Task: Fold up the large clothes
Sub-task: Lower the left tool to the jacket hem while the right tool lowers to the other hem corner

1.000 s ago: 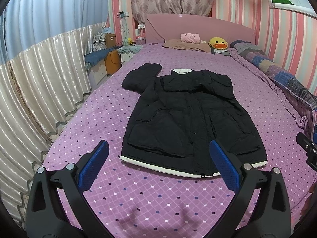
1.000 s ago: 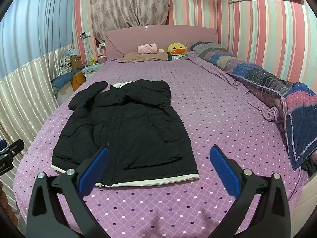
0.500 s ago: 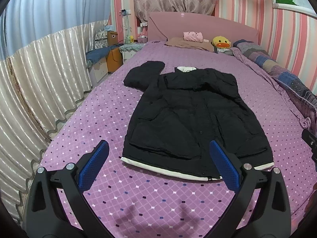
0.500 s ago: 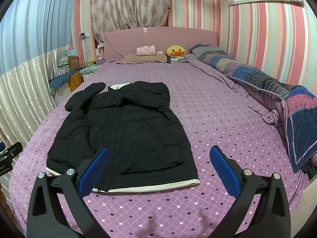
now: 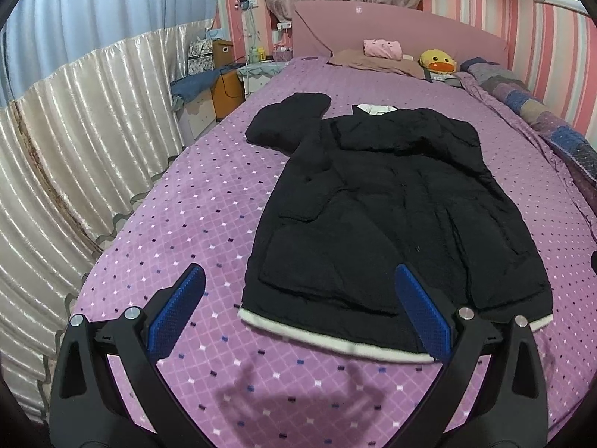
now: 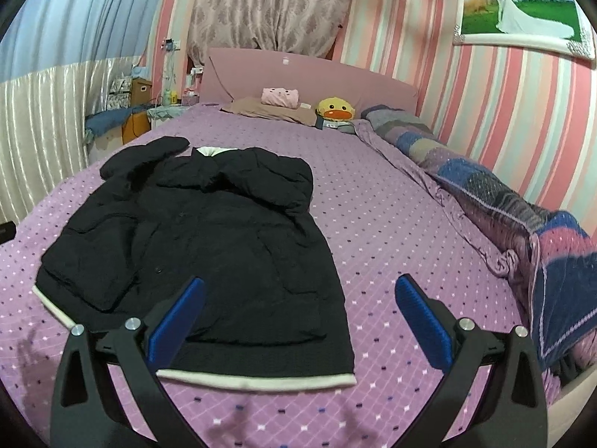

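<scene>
A large black padded jacket (image 5: 395, 201) with a white hem band lies flat on the purple dotted bedspread (image 5: 194, 216), collar toward the headboard, one sleeve angled out at the upper left. My left gripper (image 5: 298, 310) hovers open just short of the hem's left part, blue pads wide apart, nothing between them. In the right wrist view the same jacket (image 6: 209, 239) fills the left half; my right gripper (image 6: 298, 317) is open above the hem's right corner, its left pad over the black fabric, its right pad over bare bedspread.
A rolled patchwork quilt (image 6: 515, 209) runs along the bed's right side. Pillows, a pink cushion and a yellow duck plush (image 6: 334, 109) sit by the pink headboard. A curtain (image 5: 74, 119) and a cluttered nightstand (image 5: 220, 89) flank the left side.
Both grippers have moved forward and lower toward the jacket's hem; the jacket looms larger in each view. The jacket itself has not moved, and both stay open.
</scene>
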The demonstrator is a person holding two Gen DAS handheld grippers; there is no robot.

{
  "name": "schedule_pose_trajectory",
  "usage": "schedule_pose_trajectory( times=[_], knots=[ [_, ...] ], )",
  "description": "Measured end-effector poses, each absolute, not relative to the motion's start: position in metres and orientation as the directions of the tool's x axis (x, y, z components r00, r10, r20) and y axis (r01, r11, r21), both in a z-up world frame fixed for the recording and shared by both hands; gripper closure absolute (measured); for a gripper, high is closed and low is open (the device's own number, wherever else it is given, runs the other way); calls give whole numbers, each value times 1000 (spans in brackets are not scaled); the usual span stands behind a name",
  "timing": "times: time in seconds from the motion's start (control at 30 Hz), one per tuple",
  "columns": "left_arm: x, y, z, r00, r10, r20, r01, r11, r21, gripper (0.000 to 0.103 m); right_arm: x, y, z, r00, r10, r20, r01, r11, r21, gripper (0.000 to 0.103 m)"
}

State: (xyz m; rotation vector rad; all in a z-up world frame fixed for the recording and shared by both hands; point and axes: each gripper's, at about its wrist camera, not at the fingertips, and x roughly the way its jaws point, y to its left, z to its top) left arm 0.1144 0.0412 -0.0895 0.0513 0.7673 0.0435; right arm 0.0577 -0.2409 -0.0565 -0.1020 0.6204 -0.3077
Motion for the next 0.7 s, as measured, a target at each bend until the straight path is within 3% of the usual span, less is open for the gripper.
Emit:
schedule_pose_trajectory(
  times=[0.57, 0.7],
  knots=[
    [212, 45, -137, 695, 111, -710, -42, 993, 114, 3, 133, -284, -115, 713, -279, -644, 260, 957, -127, 2],
    [222, 54, -162, 690, 129, -712, -37, 989, 144, 3, 139, -308, -151, 661, -243, -710, 247, 964, -100, 2]
  ],
)
